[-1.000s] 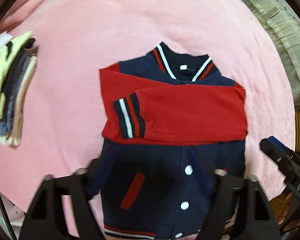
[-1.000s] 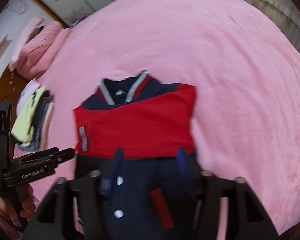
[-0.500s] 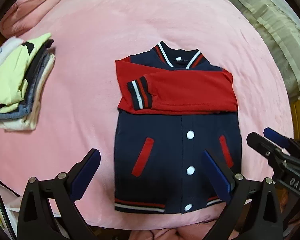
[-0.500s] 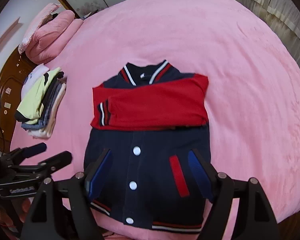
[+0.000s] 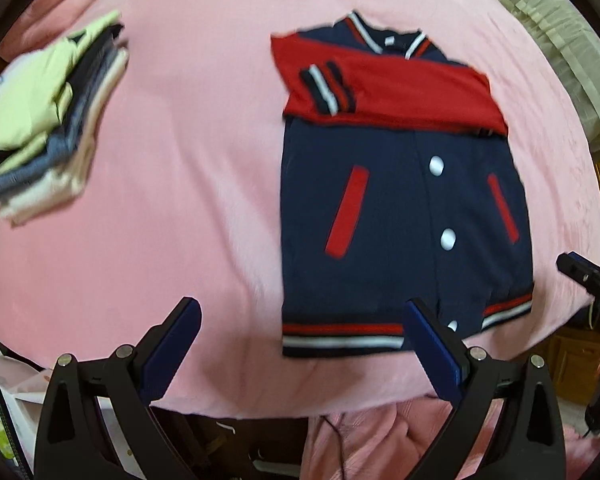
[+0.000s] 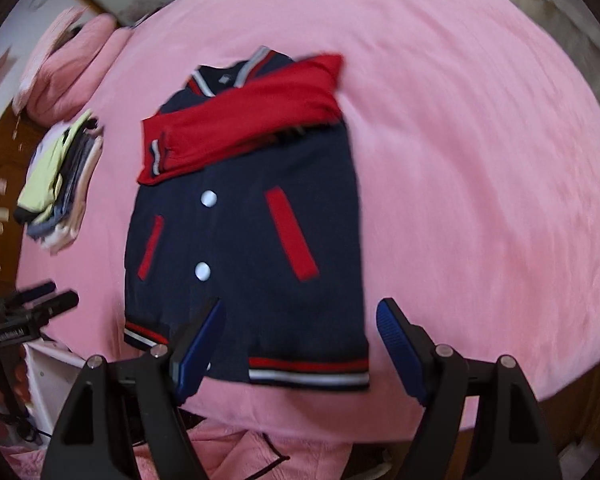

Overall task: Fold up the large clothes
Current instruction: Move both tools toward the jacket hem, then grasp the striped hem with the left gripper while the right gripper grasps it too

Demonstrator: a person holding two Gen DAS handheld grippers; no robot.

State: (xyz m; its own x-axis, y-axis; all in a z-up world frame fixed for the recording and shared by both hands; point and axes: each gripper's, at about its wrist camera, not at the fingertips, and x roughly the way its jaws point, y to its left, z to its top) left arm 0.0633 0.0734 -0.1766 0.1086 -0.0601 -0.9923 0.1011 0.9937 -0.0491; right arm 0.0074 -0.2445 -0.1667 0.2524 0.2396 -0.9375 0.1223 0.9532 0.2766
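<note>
Nearest to me, my left gripper (image 5: 300, 346) hangs with its blue-padded fingers (image 5: 172, 354) spread wide and nothing between them, above the near edge of the pink plush bed cover (image 5: 188, 184). My right gripper (image 6: 300, 340) is the same: fingers (image 6: 400, 344) apart, holding nothing, the left pad over the hem.

Just beyond lies the navy varsity jacket with red sleeves and white snap buttons (image 5: 396, 200), flat on the bed, front up, striped hem toward me. In the left view it sits at about 1 o'clock from the fingers; in the right view (image 6: 252, 240) it runs from 11 to 12 o'clock. Its two red sleeves (image 5: 400, 92) are folded across the chest, the striped cuff (image 5: 328, 88) of the upper one ending near the jacket's left-hand edge. The collar points away at 12 o'clock.

Farther off, at 10 o'clock in both views and well apart from the jacket, I see a stack of folded clothes with a pale yellow piece on top (image 5: 48, 120). Both frames are blurred, so I may be misjudging how many layers it holds. At the far 10 o'clock corner of the right view rests a pink pillow (image 6: 76, 72).
</note>
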